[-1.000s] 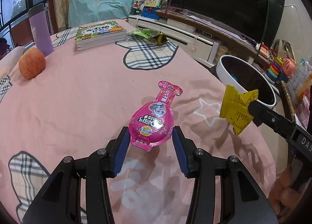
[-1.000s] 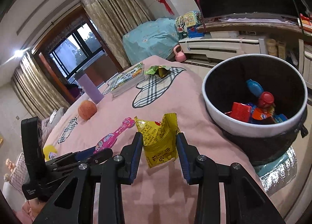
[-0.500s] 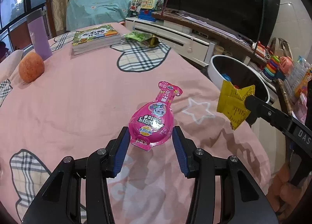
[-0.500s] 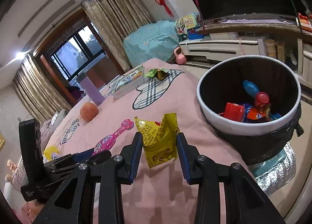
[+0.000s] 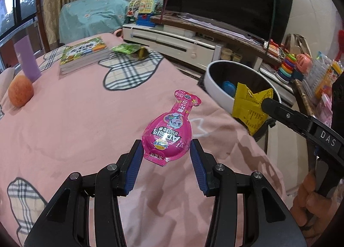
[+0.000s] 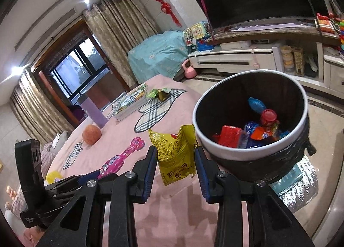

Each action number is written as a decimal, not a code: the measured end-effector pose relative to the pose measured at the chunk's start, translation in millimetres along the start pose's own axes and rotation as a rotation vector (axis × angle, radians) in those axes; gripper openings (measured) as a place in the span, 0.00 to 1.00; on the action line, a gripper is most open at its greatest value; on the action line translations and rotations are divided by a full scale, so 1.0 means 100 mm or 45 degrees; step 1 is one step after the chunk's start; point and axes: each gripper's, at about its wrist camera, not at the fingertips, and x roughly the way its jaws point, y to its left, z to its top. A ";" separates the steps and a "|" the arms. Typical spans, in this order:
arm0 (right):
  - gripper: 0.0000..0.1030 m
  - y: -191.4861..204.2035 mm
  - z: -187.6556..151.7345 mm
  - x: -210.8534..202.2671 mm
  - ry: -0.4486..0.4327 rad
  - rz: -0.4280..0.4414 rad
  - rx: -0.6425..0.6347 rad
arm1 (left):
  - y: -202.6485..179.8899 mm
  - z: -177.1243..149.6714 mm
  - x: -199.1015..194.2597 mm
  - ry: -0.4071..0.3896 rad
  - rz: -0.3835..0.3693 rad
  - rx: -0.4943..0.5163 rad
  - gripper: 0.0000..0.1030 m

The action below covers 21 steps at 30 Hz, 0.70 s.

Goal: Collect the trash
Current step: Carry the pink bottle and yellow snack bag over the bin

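The right claw [image 6: 175, 162] was clenched on a yellow wrapper [image 6: 175, 156], held above the pink surface [image 6: 172, 210], with the trash bin [image 6: 243, 152] just to its right. Inside the bin lay a red packet [image 6: 230, 137], a blue bottle [image 6: 255, 104] and a red-capped orange-labelled bottle [image 6: 267, 121]. The left claw [image 5: 166, 159] gripped a pink pouch [image 5: 169, 131] by its broad end, the neck pointing forward, with the bin ahead to its right.
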 end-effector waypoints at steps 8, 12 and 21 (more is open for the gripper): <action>0.35 -0.14 0.09 -0.14 -0.023 -0.044 0.017 | -0.24 0.16 0.02 -0.023 -0.039 0.057 0.43; 0.35 -0.21 0.15 -0.21 -0.041 -0.064 0.027 | -0.36 0.23 0.03 -0.034 -0.050 0.090 0.43; 0.35 -0.35 0.29 -0.25 -0.040 -0.111 0.032 | -0.55 0.38 0.10 -0.045 -0.071 0.140 0.43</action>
